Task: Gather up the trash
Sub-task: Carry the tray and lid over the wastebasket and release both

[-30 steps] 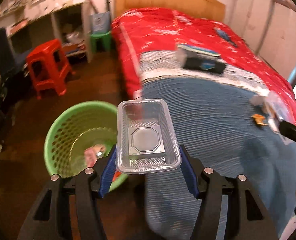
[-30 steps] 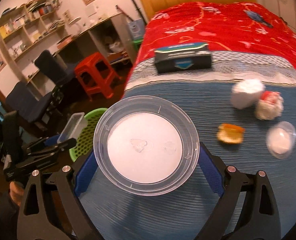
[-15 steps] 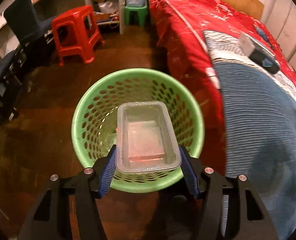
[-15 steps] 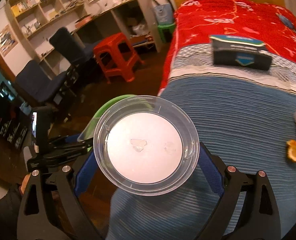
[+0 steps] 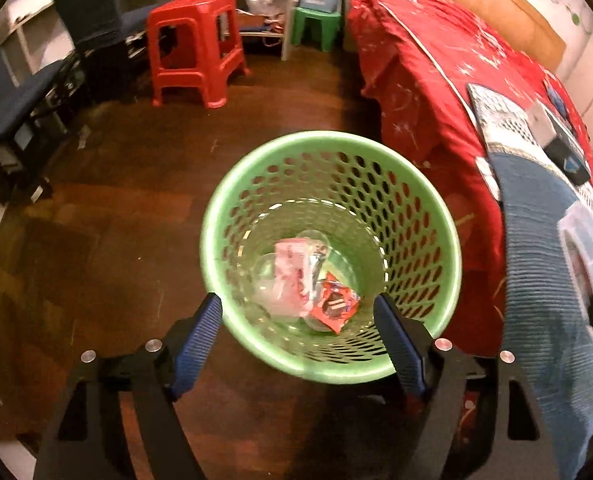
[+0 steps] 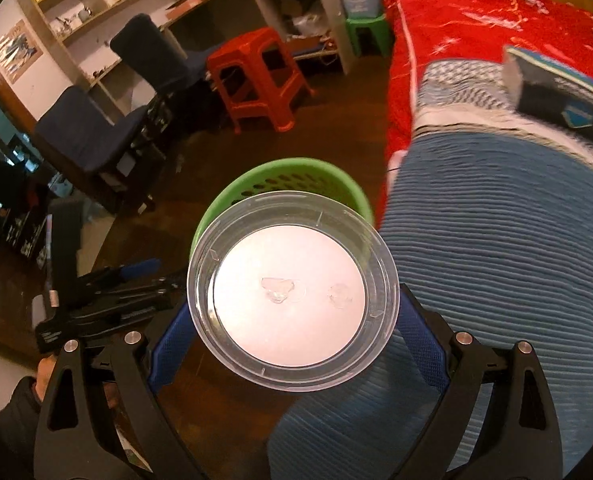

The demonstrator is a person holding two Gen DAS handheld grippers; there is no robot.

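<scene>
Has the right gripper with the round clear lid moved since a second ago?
Yes. The right gripper, shut on the round lid, has swung left off the blue blanket toward the green basket, which now shows just beyond the lid.

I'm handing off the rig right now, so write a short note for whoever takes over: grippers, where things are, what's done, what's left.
Left gripper: open, empty, above the green bin.
Right gripper: shut on the round clear lid, near the bin at the bed's edge.
Done: wrappers and clear plastic lie in the bin.
Left: drop the lid in. Check the bed for more trash; the dark box there may not be trash.
</scene>
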